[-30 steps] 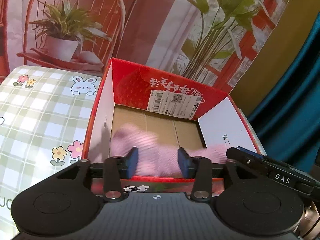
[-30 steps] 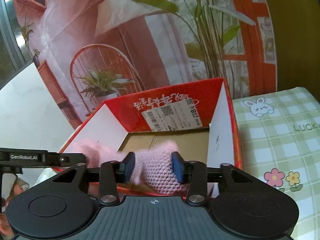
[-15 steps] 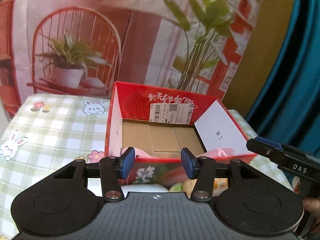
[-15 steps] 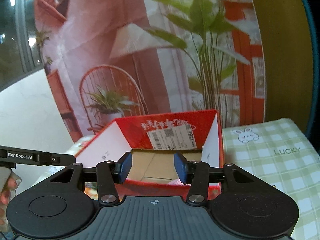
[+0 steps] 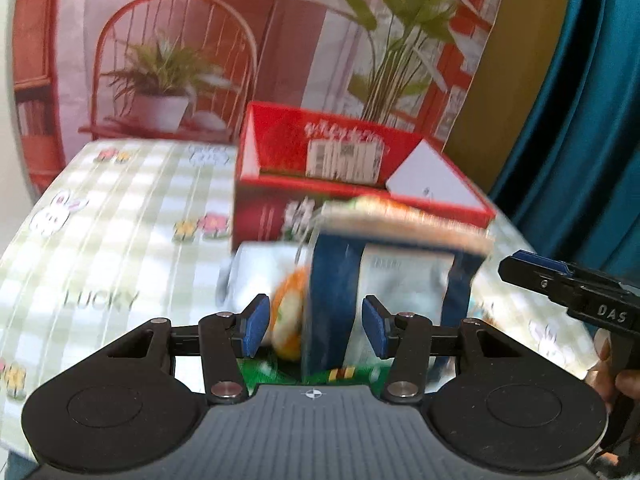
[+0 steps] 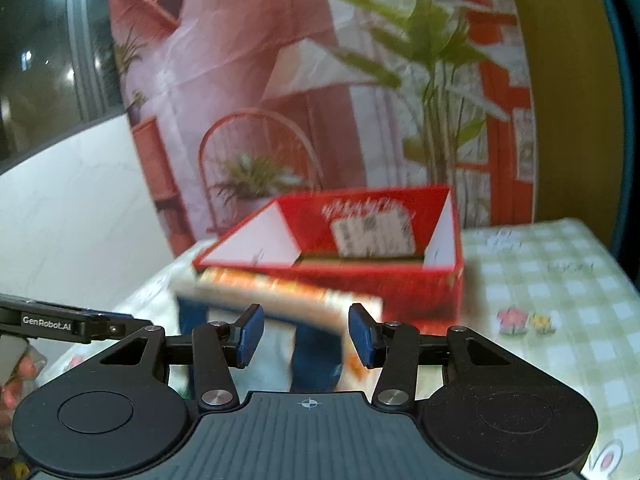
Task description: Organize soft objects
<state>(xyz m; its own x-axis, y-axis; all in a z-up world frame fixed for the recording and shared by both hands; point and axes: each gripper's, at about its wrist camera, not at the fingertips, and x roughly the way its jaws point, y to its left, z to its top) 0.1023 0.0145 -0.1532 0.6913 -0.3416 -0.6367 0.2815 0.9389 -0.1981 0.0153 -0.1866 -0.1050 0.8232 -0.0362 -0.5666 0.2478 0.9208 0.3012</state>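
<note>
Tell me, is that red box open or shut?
Open. The red box has no lid on top, and its inner walls and label show.

The box (image 5: 360,196) stood on the tablecloth (image 5: 120,240) at twelve o'clock — before the backdrop (image 5: 200,40). A small stool-like stand (image 5: 384,276) stood just before it, soft toys (image 5: 286,320) at its nine o'clock.

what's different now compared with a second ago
Both tools let go of the pink knit piece, left it in the red box and drew back toward the near side of the table. The left tool and right tool now stand open and empty. The box and checked tablecloth stayed put.
</note>
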